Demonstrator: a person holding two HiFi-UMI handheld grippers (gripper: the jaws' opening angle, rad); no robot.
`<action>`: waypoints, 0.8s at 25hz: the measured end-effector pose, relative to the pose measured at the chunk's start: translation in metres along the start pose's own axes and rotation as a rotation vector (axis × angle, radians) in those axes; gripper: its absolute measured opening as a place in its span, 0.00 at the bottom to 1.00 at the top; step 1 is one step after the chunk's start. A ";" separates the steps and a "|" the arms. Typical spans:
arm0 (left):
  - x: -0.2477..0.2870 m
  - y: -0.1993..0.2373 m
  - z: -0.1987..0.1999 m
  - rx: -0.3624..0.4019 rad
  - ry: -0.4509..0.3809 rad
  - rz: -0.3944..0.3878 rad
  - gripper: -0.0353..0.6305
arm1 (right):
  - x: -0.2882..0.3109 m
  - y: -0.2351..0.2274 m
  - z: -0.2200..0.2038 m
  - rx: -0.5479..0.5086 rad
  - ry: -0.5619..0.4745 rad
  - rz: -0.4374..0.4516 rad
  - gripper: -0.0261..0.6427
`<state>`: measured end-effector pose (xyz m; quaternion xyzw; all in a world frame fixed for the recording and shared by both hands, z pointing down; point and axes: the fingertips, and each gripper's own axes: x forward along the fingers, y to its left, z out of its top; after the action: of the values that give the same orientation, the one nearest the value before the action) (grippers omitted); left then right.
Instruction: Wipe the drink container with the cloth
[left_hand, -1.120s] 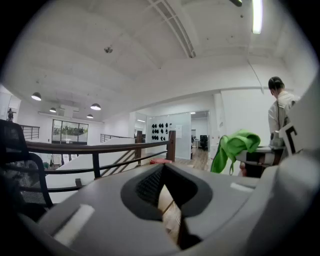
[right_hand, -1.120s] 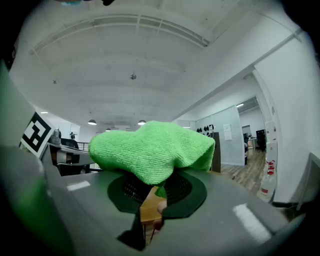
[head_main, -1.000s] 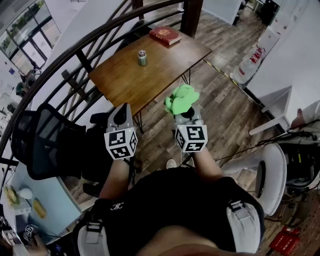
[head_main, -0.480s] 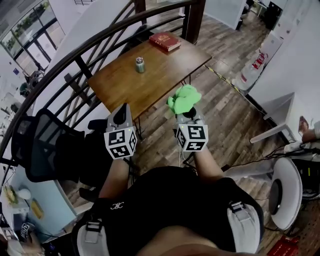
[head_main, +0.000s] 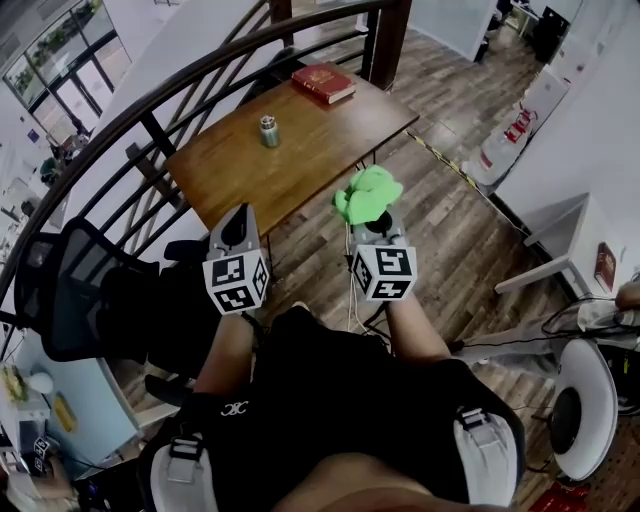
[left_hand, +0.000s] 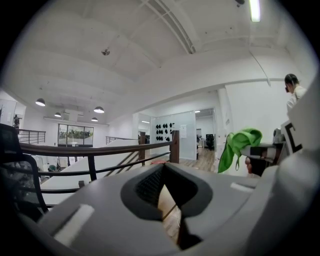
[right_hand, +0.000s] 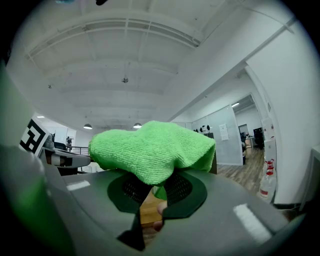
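The drink container (head_main: 268, 131) is a small metal can standing on the wooden table (head_main: 300, 150), well ahead of both grippers. My right gripper (head_main: 373, 222) is held over the floor in front of the table, shut on a bright green cloth (head_main: 366, 193) that bunches over its jaws. The cloth (right_hand: 152, 150) fills the middle of the right gripper view, above the gripper (right_hand: 152, 187). My left gripper (head_main: 238, 225) hovers beside it to the left, shut with nothing between the jaws. From the left gripper (left_hand: 167, 192), the cloth (left_hand: 240, 145) shows at the right.
A red book (head_main: 323, 80) lies at the table's far end. A dark curved railing (head_main: 150, 110) runs behind and left of the table. A black office chair (head_main: 70, 290) stands at the left, a white chair (head_main: 580, 420) at the lower right. A person (left_hand: 295, 92) stands far off.
The table and container have slid a little left and down in the head view as the person shifts. Both grippers keep their pose, the right still holding the cloth.
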<state>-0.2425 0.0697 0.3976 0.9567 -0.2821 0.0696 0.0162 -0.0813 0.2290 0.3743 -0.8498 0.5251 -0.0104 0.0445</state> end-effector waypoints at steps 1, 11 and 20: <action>0.004 -0.003 0.000 0.004 0.003 -0.002 0.13 | 0.002 -0.003 0.000 0.001 0.000 0.002 0.11; 0.046 -0.007 -0.004 -0.006 0.009 -0.010 0.13 | 0.044 -0.020 -0.014 0.013 0.021 0.037 0.11; 0.116 -0.005 -0.004 0.011 0.039 -0.011 0.13 | 0.109 -0.054 -0.025 0.028 0.037 0.046 0.11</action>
<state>-0.1434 0.0118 0.4184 0.9567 -0.2763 0.0898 0.0169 0.0141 0.1545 0.4007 -0.8366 0.5449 -0.0325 0.0471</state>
